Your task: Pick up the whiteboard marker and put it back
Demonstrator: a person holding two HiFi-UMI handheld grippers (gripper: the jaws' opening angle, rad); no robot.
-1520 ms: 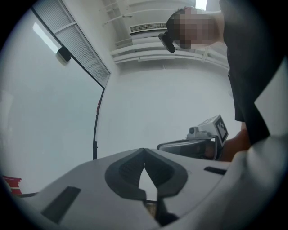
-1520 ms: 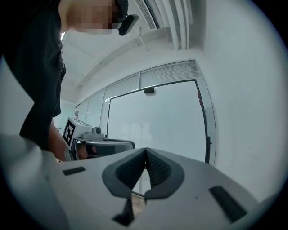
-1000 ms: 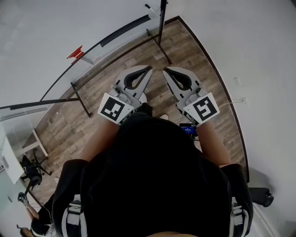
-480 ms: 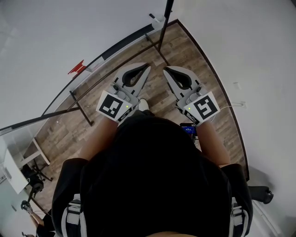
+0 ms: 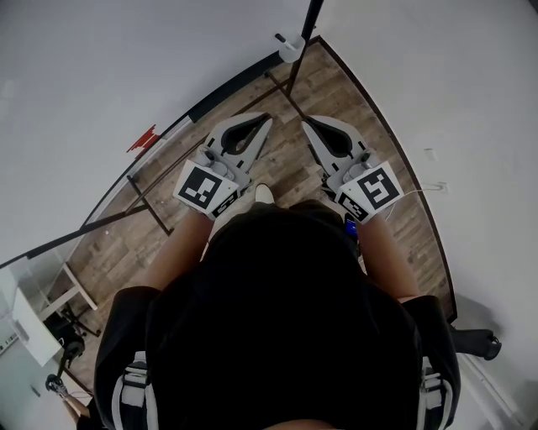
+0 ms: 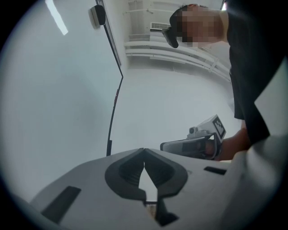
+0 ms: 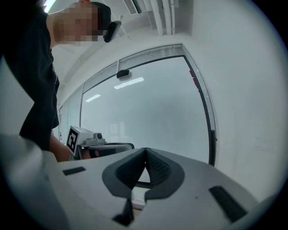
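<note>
No whiteboard marker is clearly in view. A small red object (image 5: pixel 143 137) sits at the lower edge of the big whiteboard (image 5: pixel 92 76) on the left; I cannot tell what it is. My left gripper (image 5: pixel 267 120) and right gripper (image 5: pixel 305 123) are held side by side over the wooden floor (image 5: pixel 294 172), both shut and empty. In the left gripper view the left gripper (image 6: pixel 144 150) faces the whiteboard (image 6: pixel 58 103), with the right gripper (image 6: pixel 193 143) beside it. In the right gripper view the right gripper (image 7: pixel 145 149) points at the black-framed whiteboard (image 7: pixel 148 112).
The whiteboard stands on black metal legs (image 5: pixel 155 201) along the left. A white wall (image 5: pixel 471 101) with a dark skirting closes the right side. A black pole (image 5: pixel 311 21) rises at the far corner. Furniture legs (image 5: pixel 71 294) show at the lower left.
The floor and whiteboard frame have slid down and left in the head view as the person and both grippers advanced toward the far corner. Both stayed shut.
</note>
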